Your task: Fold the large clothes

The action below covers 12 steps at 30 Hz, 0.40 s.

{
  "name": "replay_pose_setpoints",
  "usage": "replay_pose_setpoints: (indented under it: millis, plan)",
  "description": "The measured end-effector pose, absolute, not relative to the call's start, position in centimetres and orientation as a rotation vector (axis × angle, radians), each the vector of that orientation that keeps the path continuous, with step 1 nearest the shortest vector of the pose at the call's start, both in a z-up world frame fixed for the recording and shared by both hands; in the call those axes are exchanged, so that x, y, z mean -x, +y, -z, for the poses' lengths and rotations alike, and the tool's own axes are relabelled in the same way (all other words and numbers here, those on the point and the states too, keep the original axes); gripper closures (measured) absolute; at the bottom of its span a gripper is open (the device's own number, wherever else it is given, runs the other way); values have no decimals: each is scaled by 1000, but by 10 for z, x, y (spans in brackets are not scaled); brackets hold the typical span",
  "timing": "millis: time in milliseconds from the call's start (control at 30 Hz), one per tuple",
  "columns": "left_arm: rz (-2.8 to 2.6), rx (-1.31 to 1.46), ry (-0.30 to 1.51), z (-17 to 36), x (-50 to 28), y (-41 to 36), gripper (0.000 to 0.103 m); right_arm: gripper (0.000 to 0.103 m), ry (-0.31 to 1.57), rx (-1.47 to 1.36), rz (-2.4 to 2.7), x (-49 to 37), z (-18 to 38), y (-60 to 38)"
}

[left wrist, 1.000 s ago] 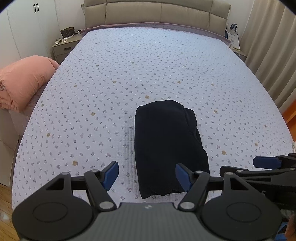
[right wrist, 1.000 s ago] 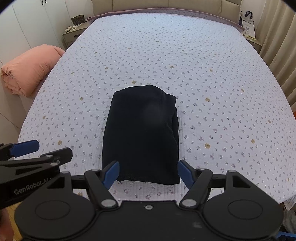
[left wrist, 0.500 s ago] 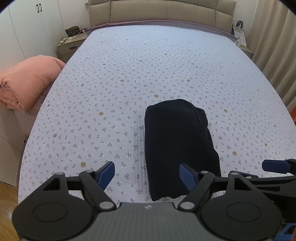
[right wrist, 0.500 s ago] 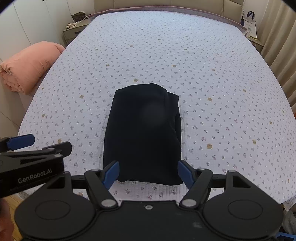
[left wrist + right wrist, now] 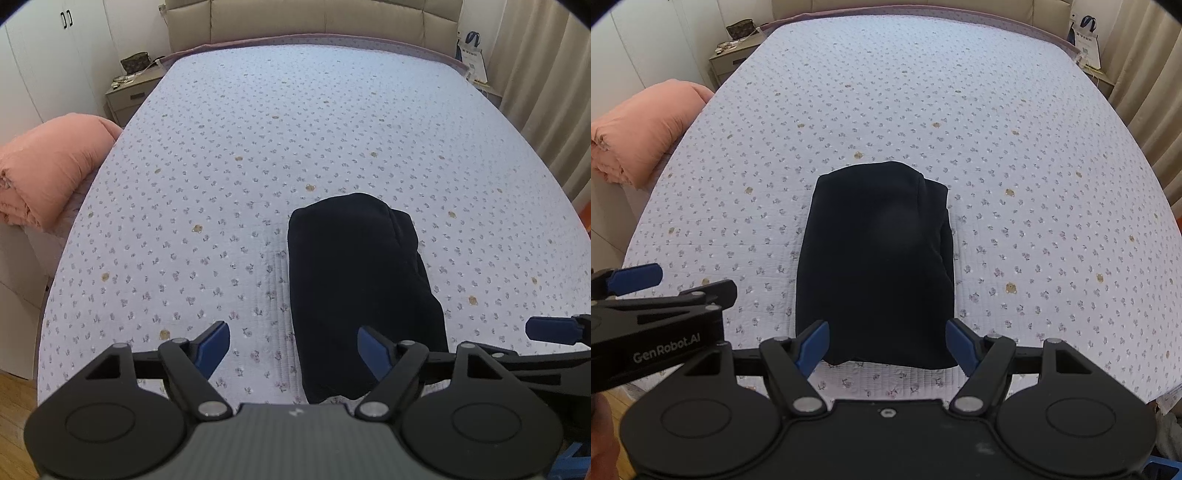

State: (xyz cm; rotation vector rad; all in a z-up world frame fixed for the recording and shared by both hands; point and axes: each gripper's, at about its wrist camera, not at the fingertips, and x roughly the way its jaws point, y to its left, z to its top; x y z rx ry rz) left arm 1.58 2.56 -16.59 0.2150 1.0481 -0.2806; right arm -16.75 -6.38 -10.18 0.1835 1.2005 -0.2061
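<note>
A dark navy garment [image 5: 354, 288] lies folded into a compact rectangle on the bed, near its front edge; it also shows in the right wrist view [image 5: 875, 262]. My left gripper [image 5: 293, 350] is open and empty, held above the bed's front edge, left of the garment's near end. My right gripper [image 5: 886, 345] is open and empty, held just short of the garment's near edge and centred on it. Each gripper shows at the side of the other's view.
The bed [image 5: 258, 147] has a pale floral quilt. A pink duvet [image 5: 48, 166] is piled at the left. A nightstand [image 5: 129, 96] stands at the back left, a bag [image 5: 471, 55] and curtains at the right. Wood floor lies below the bed's front edge.
Both grippers have drawn back and up a little from the garment, so the bed looks smaller. The left view has shifted left. The garment has not moved.
</note>
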Motion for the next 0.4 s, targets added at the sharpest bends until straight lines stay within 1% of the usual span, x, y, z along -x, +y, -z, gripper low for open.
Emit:
replay_pose_setpoints:
  millis: [33, 67, 100, 133, 200, 233, 333, 367, 400]
  plan:
    - [284, -211, 1049, 166, -17, 26, 25, 20, 1202, -182, 207, 167, 102, -64]
    - [291, -203, 1047, 166, -18, 27, 31, 20, 1202, -181, 209, 166, 103, -63]
    - [303, -190, 1035, 166, -19, 28, 37, 20, 1203, -182, 209, 165, 103, -63]
    - [309, -175, 1020, 165, -19, 31, 47, 20, 1205, -183, 209, 164, 104, -63]
    - [310, -175, 1028, 166, -23, 31, 44, 20, 1209, -184, 212, 163, 105, -64]
    - [305, -181, 1039, 167, -25, 30, 37, 20, 1211, -185, 213, 162, 106, -64]
    - [306, -194, 1048, 170, -29, 29, 35, 20, 1218, -189, 217, 159, 109, -64]
    - [298, -199, 1046, 170, -30, 29, 31, 20, 1219, -189, 218, 158, 110, -65]
    - [297, -204, 1047, 171, -31, 28, 29, 20, 1221, -190, 220, 157, 111, -65]
